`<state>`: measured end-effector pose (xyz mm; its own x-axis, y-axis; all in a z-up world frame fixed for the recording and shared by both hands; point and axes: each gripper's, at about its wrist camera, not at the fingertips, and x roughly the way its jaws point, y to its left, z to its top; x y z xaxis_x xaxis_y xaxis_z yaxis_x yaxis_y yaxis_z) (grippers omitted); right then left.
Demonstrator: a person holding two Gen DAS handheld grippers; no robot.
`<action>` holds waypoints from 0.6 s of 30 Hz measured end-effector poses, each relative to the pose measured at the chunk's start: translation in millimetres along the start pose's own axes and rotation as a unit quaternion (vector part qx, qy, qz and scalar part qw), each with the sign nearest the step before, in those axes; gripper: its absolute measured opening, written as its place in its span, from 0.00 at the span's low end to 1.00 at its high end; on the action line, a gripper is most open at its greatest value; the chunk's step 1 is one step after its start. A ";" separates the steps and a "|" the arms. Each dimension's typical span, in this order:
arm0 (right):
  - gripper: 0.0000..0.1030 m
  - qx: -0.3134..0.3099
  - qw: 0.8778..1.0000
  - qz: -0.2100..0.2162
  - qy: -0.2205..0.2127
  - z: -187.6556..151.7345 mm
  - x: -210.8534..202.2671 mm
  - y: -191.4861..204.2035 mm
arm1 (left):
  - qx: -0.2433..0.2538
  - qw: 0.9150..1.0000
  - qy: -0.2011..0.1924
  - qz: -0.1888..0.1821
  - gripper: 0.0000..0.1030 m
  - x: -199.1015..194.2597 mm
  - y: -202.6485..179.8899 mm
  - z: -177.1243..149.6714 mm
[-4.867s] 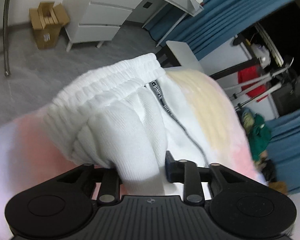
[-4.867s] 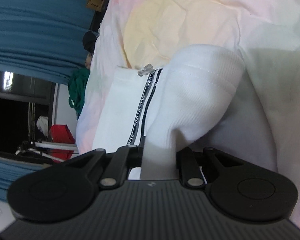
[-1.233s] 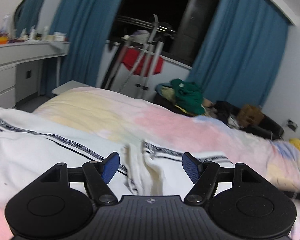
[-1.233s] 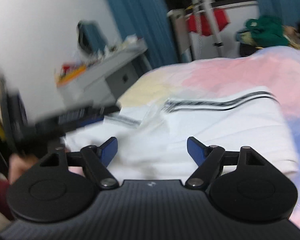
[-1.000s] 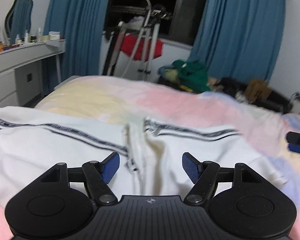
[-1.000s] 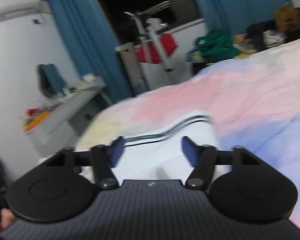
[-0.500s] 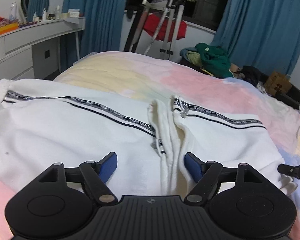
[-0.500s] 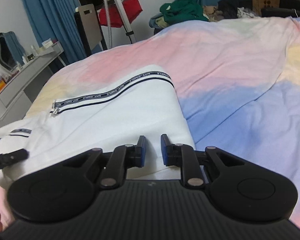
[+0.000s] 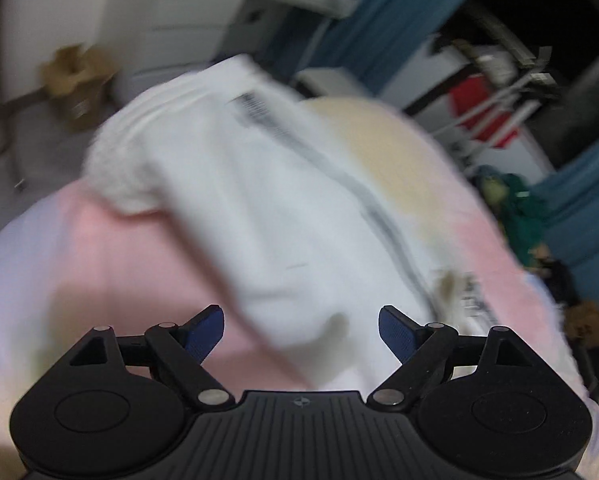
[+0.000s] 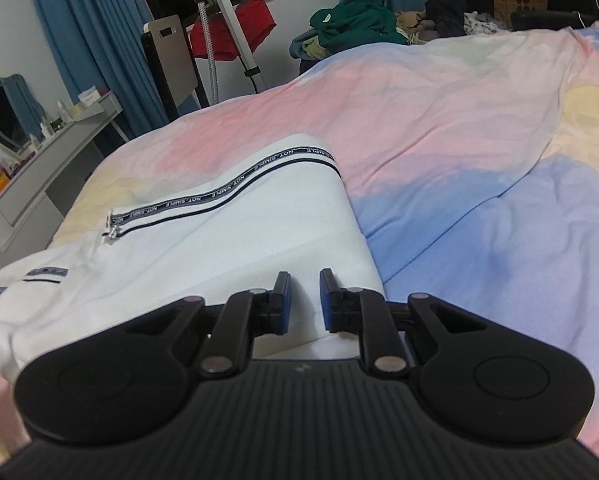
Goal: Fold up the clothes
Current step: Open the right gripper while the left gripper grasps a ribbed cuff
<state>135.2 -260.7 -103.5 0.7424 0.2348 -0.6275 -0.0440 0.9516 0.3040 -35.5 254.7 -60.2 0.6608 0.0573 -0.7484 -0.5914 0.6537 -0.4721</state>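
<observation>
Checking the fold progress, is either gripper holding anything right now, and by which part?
The left gripper is open and holds nothing. The right gripper has nearly closed at the near edge of the white pants; whether it pinches the fabric cannot be told.

Your bed (image 10: 439, 128) carries a pastel cover, pink across the middle, blue on the near right, pale yellow at the far right and near left. On it, near left in your right wrist view, lie the white trousers (image 10: 219, 248), flat, black lettered side stripe (image 10: 235, 184) on the far edge. Left wrist view is motion-blurred: the same white trousers (image 9: 259, 216) on the pink and yellow cover (image 9: 99, 280).
</observation>
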 end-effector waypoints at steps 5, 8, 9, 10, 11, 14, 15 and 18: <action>0.19 -0.019 1.000 -0.005 -0.005 1.0 -3.4 10.2 | -0.081 0.997 0.005 -0.010 0.84 13.4 24.5 10.6; 0.19 -0.025 1.000 -0.001 -0.018 2.2 -7.4 14.6 | -0.117 0.993 -0.022 -0.012 0.84 23.6 30.4 23.0; 0.19 -0.025 0.999 0.005 -0.024 2.8 -9.0 16.0 | -0.129 0.991 -0.029 -0.010 0.84 27.8 31.9 27.5; 0.19 -0.028 0.999 0.012 -0.028 3.2 -10.2 18.4 | -0.138 0.990 -0.037 -0.008 0.83 33.0 31.7 31.9; 0.19 -0.032 0.999 0.019 -0.031 3.4 -11.2 21.3 | -0.147 0.988 -0.045 -0.006 0.82 38.3 31.4 36.4; 0.19 -0.060 0.997 0.016 -0.033 1.7 -9.6 31.0 | -0.154 0.985 -0.078 0.006 0.74 45.8 32.2 47.4; 0.19 -0.074 0.997 0.002 -0.034 0.5 -7.8 33.8 | -0.157 0.984 -0.089 0.009 0.73 48.2 32.4 51.0; 0.19 -0.090 0.995 -0.029 -0.024 -4.3 1.2 31.6 | -0.185 0.977 -0.110 -0.006 0.53 50.1 40.2 53.7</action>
<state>131.8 -229.4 -97.7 0.7784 0.1724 -0.6036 -0.1159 0.9845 0.1316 -1.4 324.4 -91.7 0.7278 0.2390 -0.6428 -0.6828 0.3400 -0.6467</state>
